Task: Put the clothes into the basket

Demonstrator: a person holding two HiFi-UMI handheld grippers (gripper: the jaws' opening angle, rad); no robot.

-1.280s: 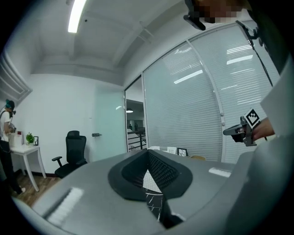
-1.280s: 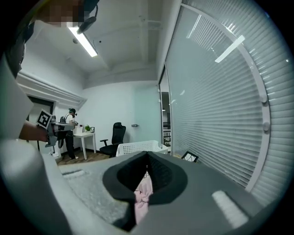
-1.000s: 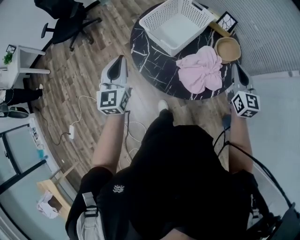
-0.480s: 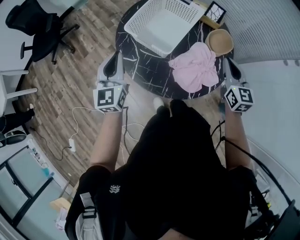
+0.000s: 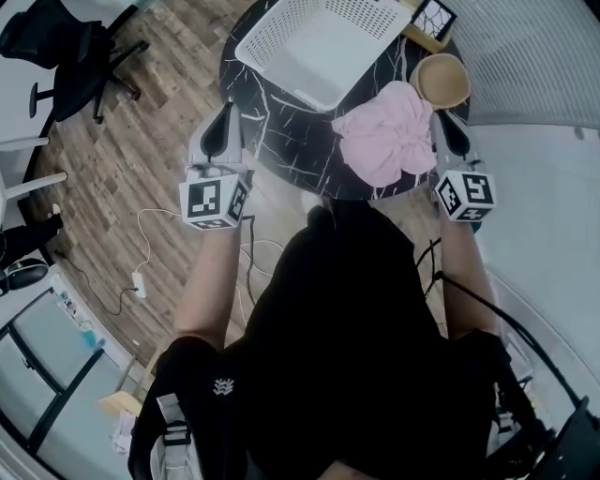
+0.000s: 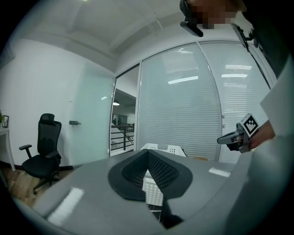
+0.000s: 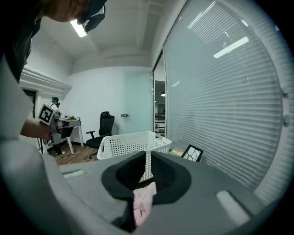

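A crumpled pink garment (image 5: 384, 131) lies on the near right part of a round black marble table (image 5: 281, 122). Behind it on the table stands an empty white perforated basket (image 5: 319, 42). My left gripper (image 5: 225, 111) hovers at the table's left edge, shut and empty; its tips meet in the left gripper view (image 6: 147, 154). My right gripper (image 5: 441, 120) is just right of the garment, jaws shut at the tips (image 7: 148, 153). The pink garment (image 7: 143, 202) shows through the gap below those tips, and I cannot tell any contact. The basket (image 7: 131, 143) stands beyond.
A wooden bowl (image 5: 441, 80) and a small framed picture (image 5: 433, 17) sit at the table's far right. A black office chair (image 5: 56, 47) stands on the wood floor to the left, and a white cable (image 5: 150, 244) trails across it. Blinds cover the glass wall (image 7: 220, 101).
Both grippers have come down and forward toward the table. The left one now reaches the table's left edge, and the right one sits beside the pink garment.
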